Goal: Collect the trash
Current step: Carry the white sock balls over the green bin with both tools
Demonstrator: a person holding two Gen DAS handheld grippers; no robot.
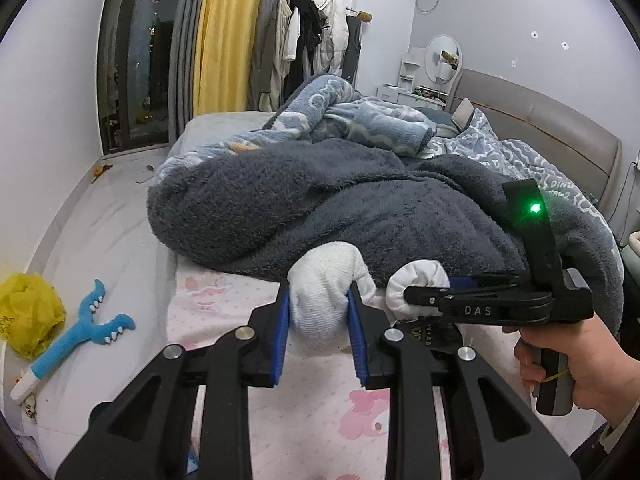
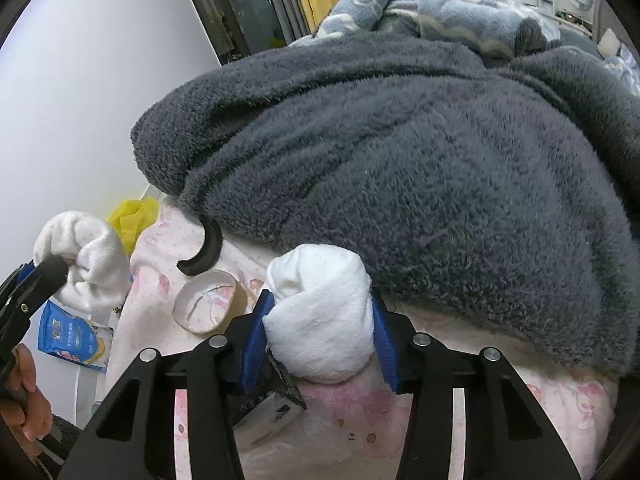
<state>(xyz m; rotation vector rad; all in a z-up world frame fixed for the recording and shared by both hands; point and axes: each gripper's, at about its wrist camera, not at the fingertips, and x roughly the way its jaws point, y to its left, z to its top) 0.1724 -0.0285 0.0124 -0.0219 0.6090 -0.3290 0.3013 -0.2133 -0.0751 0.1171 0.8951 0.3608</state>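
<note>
Two balled-up white socks, one per gripper. The left gripper (image 1: 318, 334) has its blue ribbed jaws clamped on a white terry sock (image 1: 326, 294), a soft lumpy roll that is squeezed in at the sides and bulges out above the jaws. The right gripper (image 2: 318, 344) is doing the same thing: its jaws are pressed into a second sock (image 2: 320, 316), also fluffy white cotton, twisted into a knot-like bundle that sits right between the jaws.

Just ahead of both pairs of jaws a big dark grey fleece blanket (image 2: 400, 152) is heaped on the bed, shaggy and thick, with a blue patterned blanket (image 1: 360, 120) piled behind it. Under the jaws the pink printed bedsheet (image 1: 320, 420) is seen, smooth and thin.

Left of the right jaws a round cardboard ring (image 2: 208, 306) with a white inside is lying on the sheet, and a black curved C-shaped piece (image 2: 204, 250) is lying just beyond it. Something dark and flat (image 2: 280, 396) is tucked beneath the second sock; what it is can't be told.

Far left of the left jaws, down on the floor, a crinkly yellow plastic bag (image 1: 28, 312) and a blue plush claw-shaped toy (image 1: 76, 332) are seen.
</note>
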